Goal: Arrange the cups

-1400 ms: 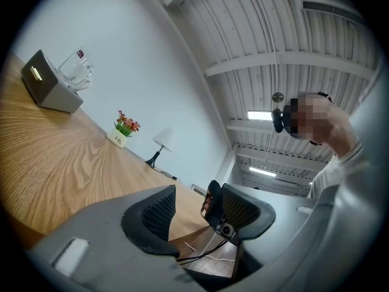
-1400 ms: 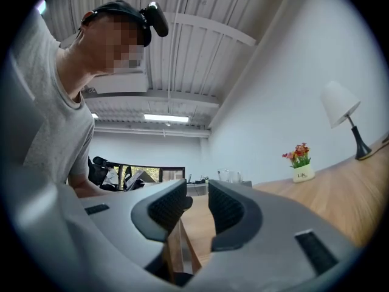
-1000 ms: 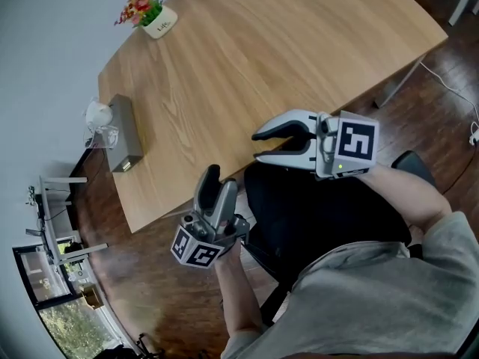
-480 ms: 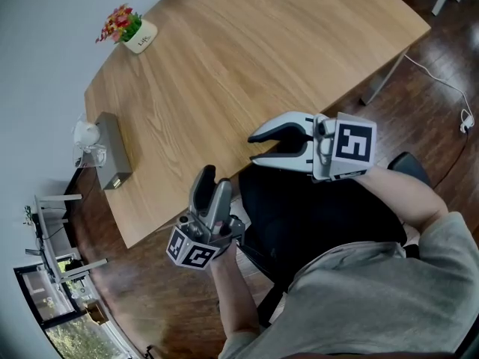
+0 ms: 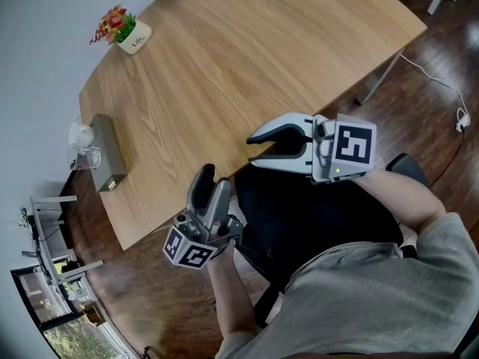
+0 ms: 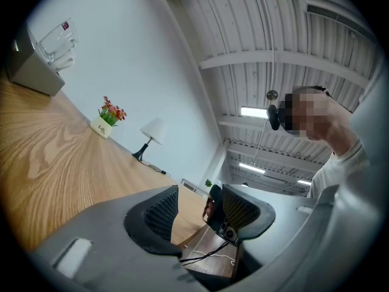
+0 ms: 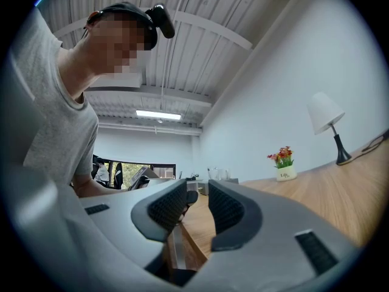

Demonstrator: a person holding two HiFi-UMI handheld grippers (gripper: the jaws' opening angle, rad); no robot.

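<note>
Standing atop gray box (image 6: pixel 31 78): glass cups (image 6: pixel 56 40)

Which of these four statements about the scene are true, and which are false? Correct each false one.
1. The right gripper holds a cup. False: its fingers stand apart with nothing between them.
2. The flower pot stands near the far corner of the table. True.
3. The clear cups are at the grey box, away from both grippers. True.
4. The left gripper lies flat on the table top. False: the person holds it up at the table's near edge.
</note>
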